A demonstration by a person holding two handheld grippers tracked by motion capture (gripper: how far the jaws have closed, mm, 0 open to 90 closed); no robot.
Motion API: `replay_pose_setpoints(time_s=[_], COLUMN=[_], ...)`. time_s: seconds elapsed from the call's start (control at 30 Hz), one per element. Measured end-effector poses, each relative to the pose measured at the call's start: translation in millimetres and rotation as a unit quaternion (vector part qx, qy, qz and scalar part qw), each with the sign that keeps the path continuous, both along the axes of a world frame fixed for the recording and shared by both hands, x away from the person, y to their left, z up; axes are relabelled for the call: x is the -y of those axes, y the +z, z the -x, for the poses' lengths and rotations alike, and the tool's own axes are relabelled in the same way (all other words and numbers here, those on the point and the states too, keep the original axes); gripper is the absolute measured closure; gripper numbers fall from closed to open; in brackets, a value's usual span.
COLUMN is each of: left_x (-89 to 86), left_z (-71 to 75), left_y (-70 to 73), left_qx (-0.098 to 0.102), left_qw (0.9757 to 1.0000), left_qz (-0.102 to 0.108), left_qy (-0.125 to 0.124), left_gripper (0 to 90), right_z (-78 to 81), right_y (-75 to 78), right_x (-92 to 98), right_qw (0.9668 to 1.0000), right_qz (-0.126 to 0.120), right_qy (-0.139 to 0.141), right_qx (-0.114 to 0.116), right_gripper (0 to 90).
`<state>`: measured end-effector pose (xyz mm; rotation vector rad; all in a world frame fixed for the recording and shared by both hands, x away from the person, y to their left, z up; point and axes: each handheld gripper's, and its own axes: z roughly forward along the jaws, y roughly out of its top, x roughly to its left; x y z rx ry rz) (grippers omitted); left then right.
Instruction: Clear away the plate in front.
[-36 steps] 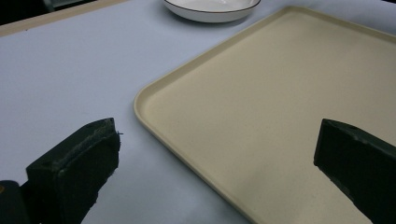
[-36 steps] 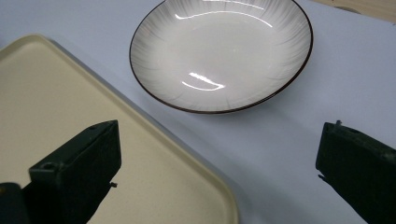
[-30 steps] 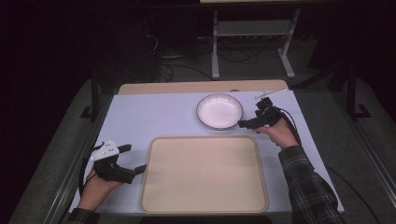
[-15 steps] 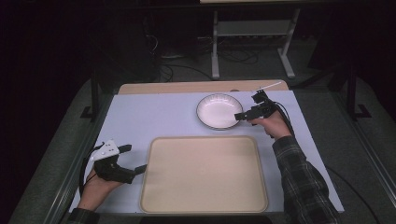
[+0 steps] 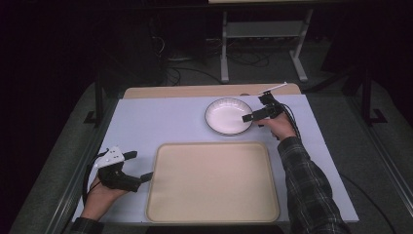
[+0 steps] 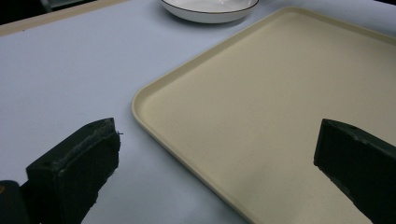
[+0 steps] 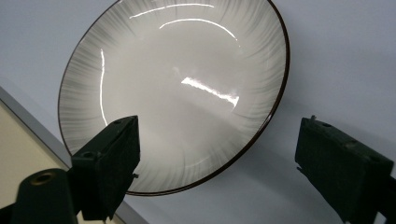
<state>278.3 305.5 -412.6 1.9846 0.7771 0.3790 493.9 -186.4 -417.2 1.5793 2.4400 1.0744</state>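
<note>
i find the right tongs (image 5: 249, 117) at the plate's (image 5: 228, 115) near-right rim, jaws wide, just been closing, gripping nothing. plate sits on the desk (image 5: 160, 122) behind the tray (image 5: 212, 181). left tongs (image 5: 139, 166) open, empty, well apart.

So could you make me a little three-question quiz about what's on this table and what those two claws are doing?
1. True or false: the round white plate with a dark rim lies on the beige rectangular tray.
2. Which claw has its jaws astride the plate's rim: A left claw, B right claw?
3. Fill in: the left claw's jaws stand ____ beside the tray's corner.

Key: 1 false, the plate sits on the pale tabletop beyond the tray. 2 B; its jaws have just been closing, with the rim between them but not yet pinched. 3 open.
</note>
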Motion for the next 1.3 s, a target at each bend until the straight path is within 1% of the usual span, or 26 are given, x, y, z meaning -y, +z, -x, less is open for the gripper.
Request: replay_pose_setpoints(time_s=[0.13, 0.23, 0.27, 0.43, 0.53, 0.77, 0.8, 0.9, 0.93, 0.97, 1.0, 1.03, 1.07, 1.1, 1.23, 1.3], left_x=[0.1, -0.5, -1.0, -1.5, -1.4, -1.7, -1.7, -1.7, -1.7, -1.7, -1.8, -1.8, -2.0, -2.0, -2.1, -1.9], left_z=[0.0, -0.2, -0.3, -0.2, -0.2, -0.3, -0.2, -0.4, -0.4, -0.4, -0.4, -0.4, -0.5, -0.5, -0.5, -0.7], left_y=[-0.1, -0.2, -0.2, 0.0, -0.1, -0.2, -0.1, -0.2, -0.2, -0.2, -0.3, -0.3, -0.4, -0.4, -0.4, -0.5], left_qx=[0.000, 0.001, 0.001, 0.001, 0.001, 0.001, 0.000, 0.001, 0.001, 0.001, 0.001, 0.001, 0.001, 0.001, 0.001, 0.001], left_qw=[1.0000, 1.0000, 1.0000, 1.0000, 1.0000, 1.0000, 1.0000, 1.0000, 1.0000, 1.0000, 1.0000, 1.0000, 1.0000, 1.0000, 1.0000, 1.0000], left_qz=[0.000, 0.001, 0.000, 0.000, -0.001, 0.000, 0.000, 0.000, 0.000, 0.000, 0.000, 0.000, 0.001, 0.001, 0.001, 0.001], left_qy=[0.000, 0.001, 0.001, 0.001, 0.001, 0.001, 0.002, 0.001, 0.001, 0.001, 0.001, 0.001, 0.001, 0.001, 0.002, 0.001], left_gripper=[0.0, 0.0, 0.0, 0.0, 0.0, 0.0, 0.0, 0.0, 0.0, 0.0, 0.0, 0.0, 0.0, 0.0, 0.0, 0.0], right_z=[-4.0, -7.5, -9.0, -12.0, -13.8, -16.8, -17.6, -18.2, -18.7, -18.7, -18.8, -18.8, -18.7, -18.7, -18.5, -18.2], right_y=[-3.8, -6.5, -7.7, -10.5, -13.6, -19.4, -20.7, -22.6, -24.7, -24.7, -26.2, -26.2, -27.0, -27.0, -27.4, -28.4], right_x=[0.7, 1.8, 1.7, 2.0, 2.0, 3.1, 2.3, 1.0, 1.0, 1.0, 1.0, 1.0, 0.9, 0.9, 2.1, 3.6], right_qw=[1.0000, 0.9998, 0.9997, 0.9995, 0.9990, 0.9980, 0.9975, 0.9972, 0.9969, 0.9969, 0.9967, 0.9967, 0.9965, 0.9965, 0.9965, 0.9964], right_qz=[0.002, -0.003, -0.003, -0.009, -0.013, -0.031, -0.036, -0.035, -0.037, -0.037, -0.038, -0.038, -0.038, -0.038, -0.033, -0.037], right_qy=[-0.005, -0.011, -0.011, -0.016, -0.021, -0.026, -0.025, -0.023, -0.022, -0.022, -0.022, -0.022, -0.020, -0.020, -0.024, -0.024], right_qx=[-0.008, -0.016, -0.021, -0.026, -0.037, -0.049, -0.056, -0.061, -0.065, -0.065, -0.069, -0.069, -0.071, -0.071, -0.073, -0.073], right_gripper=[15.2, 17.8, 20.1, 23.5, 26.7, 40.5, 42.4, 44.4, 48.0, 48.0, 52.2, 52.2, 56.1, 56.1, 63.4, 64.1])
